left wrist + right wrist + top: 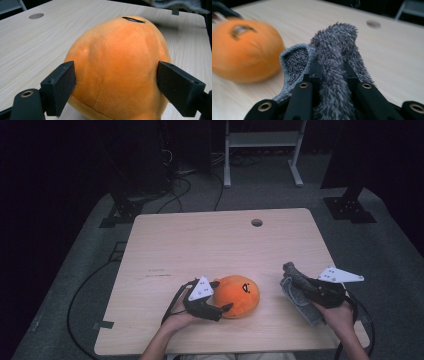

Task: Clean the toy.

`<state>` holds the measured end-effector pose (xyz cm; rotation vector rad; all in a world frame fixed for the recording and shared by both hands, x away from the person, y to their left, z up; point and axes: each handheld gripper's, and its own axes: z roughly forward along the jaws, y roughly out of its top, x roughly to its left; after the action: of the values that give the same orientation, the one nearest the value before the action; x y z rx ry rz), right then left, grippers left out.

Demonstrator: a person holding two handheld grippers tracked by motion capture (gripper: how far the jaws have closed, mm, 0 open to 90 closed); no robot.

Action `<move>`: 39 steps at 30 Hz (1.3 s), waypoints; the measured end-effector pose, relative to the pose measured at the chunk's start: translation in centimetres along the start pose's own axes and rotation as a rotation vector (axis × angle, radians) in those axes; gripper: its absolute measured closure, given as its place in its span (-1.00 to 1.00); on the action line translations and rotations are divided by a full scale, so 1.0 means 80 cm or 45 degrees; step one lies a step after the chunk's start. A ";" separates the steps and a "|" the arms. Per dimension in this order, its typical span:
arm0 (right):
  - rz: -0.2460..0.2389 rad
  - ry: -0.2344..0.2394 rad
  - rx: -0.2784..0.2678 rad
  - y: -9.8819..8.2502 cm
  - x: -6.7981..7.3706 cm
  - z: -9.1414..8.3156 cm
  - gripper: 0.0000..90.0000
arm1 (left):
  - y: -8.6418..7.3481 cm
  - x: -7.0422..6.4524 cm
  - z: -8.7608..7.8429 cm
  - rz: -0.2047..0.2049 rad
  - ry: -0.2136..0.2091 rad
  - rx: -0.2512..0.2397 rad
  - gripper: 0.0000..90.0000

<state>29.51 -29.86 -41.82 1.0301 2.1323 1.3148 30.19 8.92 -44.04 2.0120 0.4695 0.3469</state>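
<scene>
An orange plush toy (243, 294) with a dark stitched face lies on the wooden table (200, 240) near its front edge. My left gripper (224, 295) has a jaw on each side of the toy. In the left gripper view both pads (62, 85) press against the orange plush toy (117, 50), which bulges between them. To the right, my right gripper (301, 283) is shut on a grey fuzzy cloth (296, 295) and holds it just above the table. In the right gripper view the grey fuzzy cloth (334, 40) sticks out past the closed jaws, and the orange toy (242, 50) appears blurred at the left.
A round cable hole (256, 222) sits near the table's far edge. Beyond the table are a white frame (262, 150), dark stands and cables on the grey floor. The table's back half is bare wood.
</scene>
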 end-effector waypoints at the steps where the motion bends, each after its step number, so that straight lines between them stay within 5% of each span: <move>1: -0.032 0.026 -0.048 0.010 0.009 -0.004 0.65 | 0.001 -0.001 0.002 0.001 0.001 -0.006 -0.64; 15: -0.173 0.200 -0.156 0.044 0.071 0.007 0.65 | 0.003 -0.003 0.005 0.032 -0.003 -0.010 -0.64; 39: -0.329 0.342 -0.065 0.036 0.137 0.051 0.65 | 0.007 -0.006 0.013 0.046 -0.005 -0.023 -0.64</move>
<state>26.45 -18.26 -40.88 0.5584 2.3183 1.4344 30.33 7.68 -44.04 2.0049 0.4266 0.3681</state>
